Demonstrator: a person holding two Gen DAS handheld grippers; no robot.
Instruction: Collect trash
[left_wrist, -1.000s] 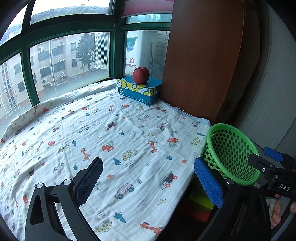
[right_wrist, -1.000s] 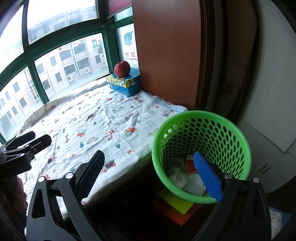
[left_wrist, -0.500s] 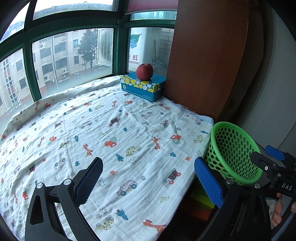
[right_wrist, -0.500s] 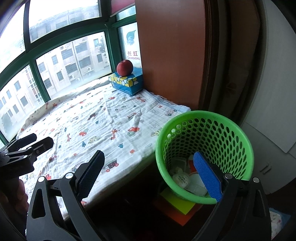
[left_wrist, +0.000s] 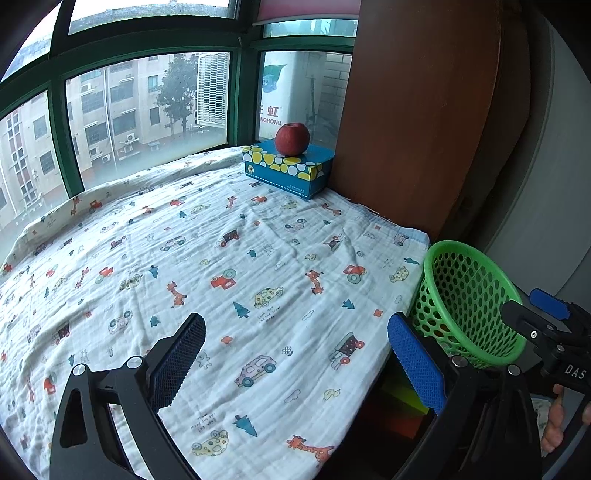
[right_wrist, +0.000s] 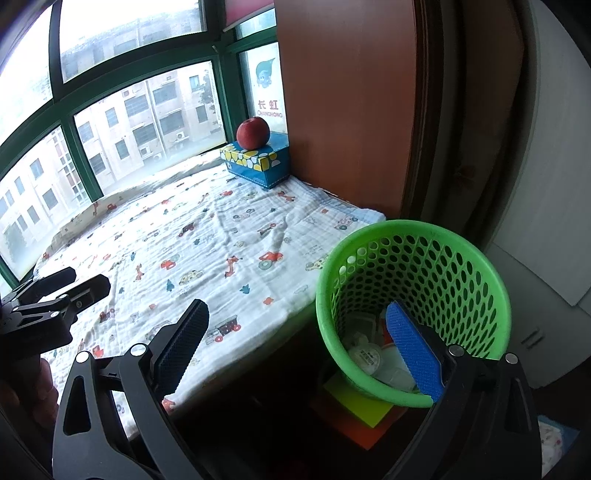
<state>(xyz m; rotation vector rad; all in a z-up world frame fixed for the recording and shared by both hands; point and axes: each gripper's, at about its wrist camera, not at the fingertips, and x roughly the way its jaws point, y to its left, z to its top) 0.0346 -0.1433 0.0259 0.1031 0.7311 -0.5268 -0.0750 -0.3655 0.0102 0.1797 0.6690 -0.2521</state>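
Observation:
A green perforated bin (right_wrist: 413, 306) stands on the floor by the right end of a bay-window seat; white lids and wrappers (right_wrist: 369, 356) lie at its bottom. In the left wrist view the bin (left_wrist: 465, 302) shows at the right. My right gripper (right_wrist: 299, 343) is open and holds nothing, its right pad over the bin's mouth. My left gripper (left_wrist: 299, 358) is open and holds nothing, above the front of the printed cloth (left_wrist: 221, 266). No loose trash shows on the cloth.
A red apple (left_wrist: 291, 139) sits on a blue tissue box (left_wrist: 288, 170) at the far corner by the green-framed window. A brown wooden panel (left_wrist: 413, 110) rises at the right. Yellow and orange sheets (right_wrist: 358, 406) lie under the bin. A hand (left_wrist: 554, 417) holds the right gripper.
Both cameras have drifted slightly back and up, so the apple and box sit a little lower in view. Both grippers stay open and hold nothing.

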